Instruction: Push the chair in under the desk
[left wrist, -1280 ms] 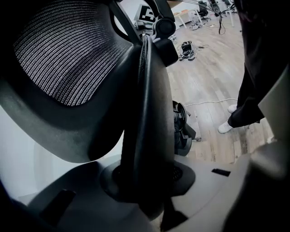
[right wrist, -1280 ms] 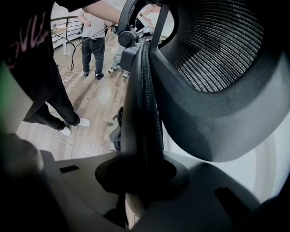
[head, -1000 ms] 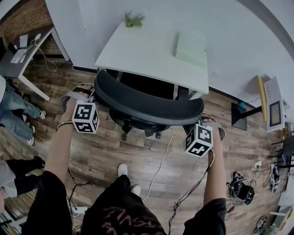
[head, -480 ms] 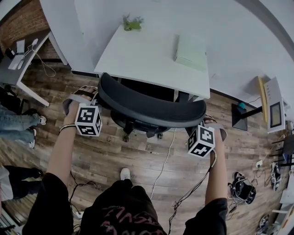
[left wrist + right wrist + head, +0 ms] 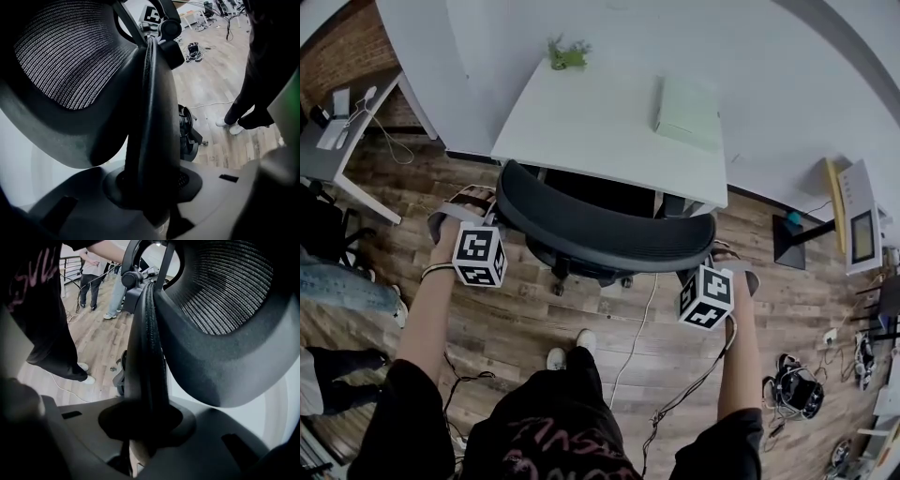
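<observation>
The black mesh chair [image 5: 605,234] stands at the front edge of the white desk [image 5: 591,122], its seat and wheeled base mostly under the desktop. Only the curved backrest shows well in the head view. My left gripper [image 5: 472,202] is shut on the backrest's left end. My right gripper [image 5: 724,255] is shut on its right end. In the left gripper view the backrest rim [image 5: 150,117] runs straight between the pads of the left gripper [image 5: 151,185]. The right gripper view shows the same rim [image 5: 146,357] clamped in the right gripper [image 5: 144,423].
A small plant [image 5: 567,52] and a pale green box [image 5: 686,101] sit on the desk. A white cable [image 5: 637,323] trails over the wood floor behind the chair. Another desk [image 5: 342,141] stands at far left, a person's legs [image 5: 337,291] below it. Cables and gear [image 5: 792,389] lie at right.
The chair and both grippers have moved forward toward the desk, so the backrest sits closer to the desk edge. The person's feet stepped forward. Both grips are unchanged.
</observation>
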Motion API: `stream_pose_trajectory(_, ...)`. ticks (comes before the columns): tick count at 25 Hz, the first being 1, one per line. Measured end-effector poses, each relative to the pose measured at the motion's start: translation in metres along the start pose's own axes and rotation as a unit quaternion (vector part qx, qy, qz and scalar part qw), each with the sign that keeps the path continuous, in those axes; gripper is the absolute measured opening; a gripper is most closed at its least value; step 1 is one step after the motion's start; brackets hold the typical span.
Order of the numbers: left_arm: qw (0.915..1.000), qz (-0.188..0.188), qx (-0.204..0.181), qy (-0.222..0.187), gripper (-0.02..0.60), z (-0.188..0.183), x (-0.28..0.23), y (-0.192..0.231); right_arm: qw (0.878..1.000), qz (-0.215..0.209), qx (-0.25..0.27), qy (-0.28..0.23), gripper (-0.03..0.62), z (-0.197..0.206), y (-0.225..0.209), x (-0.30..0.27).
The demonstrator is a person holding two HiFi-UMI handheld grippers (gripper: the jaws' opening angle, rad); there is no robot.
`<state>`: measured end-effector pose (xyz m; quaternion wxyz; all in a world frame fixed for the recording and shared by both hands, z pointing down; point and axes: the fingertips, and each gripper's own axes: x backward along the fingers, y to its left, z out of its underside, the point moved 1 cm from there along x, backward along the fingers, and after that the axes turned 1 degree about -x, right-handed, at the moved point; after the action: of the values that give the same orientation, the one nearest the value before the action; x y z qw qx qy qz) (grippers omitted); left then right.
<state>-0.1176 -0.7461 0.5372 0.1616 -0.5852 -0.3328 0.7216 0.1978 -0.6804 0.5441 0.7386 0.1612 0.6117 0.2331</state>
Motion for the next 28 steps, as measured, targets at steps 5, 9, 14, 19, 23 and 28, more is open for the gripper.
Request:
stream_pose_trajectory(5, 1.0, 0.0, 0.006, 0.002, 0.121, 0.0, 0.0, 0.004, 1.0, 0.017, -0.002, 0.002, 0.104, 0.0, -0.007, 0.0)
stream_pose_trajectory(9, 0.9999, 0.004, 0.012, 0.004, 0.146, 0.003, 0.001, -0.001, 0.999, 0.042, 0.002, 0.014, 0.11, -0.001, -0.008, -0.001)
stream_pose_trajectory(14, 0.9999, 0.011, 0.002, 0.014, 0.192, 0.007, 0.003, -0.003, 0.999, 0.041, -0.007, 0.012, 0.155, 0.002, -0.008, -0.001)
stream_pose_trajectory(19, 0.9998, 0.011, 0.001, 0.017, 0.199, 0.009, 0.009, -0.006, 0.999, 0.045, -0.023, 0.005, 0.173, 0.007, -0.006, 0.006)
stream_pose_trajectory(23, 0.9995, 0.004, 0.007, 0.029, 0.202, 0.015, 0.017, -0.005, 0.998, 0.06, -0.032, 0.001, 0.187, 0.012, -0.009, 0.012)
stream_pose_trajectory(28, 0.9995, -0.01, 0.012, 0.028, 0.21, 0.023, 0.032, -0.002, 0.996, 0.073, -0.056, -0.008, 0.192, 0.01, -0.009, 0.024)
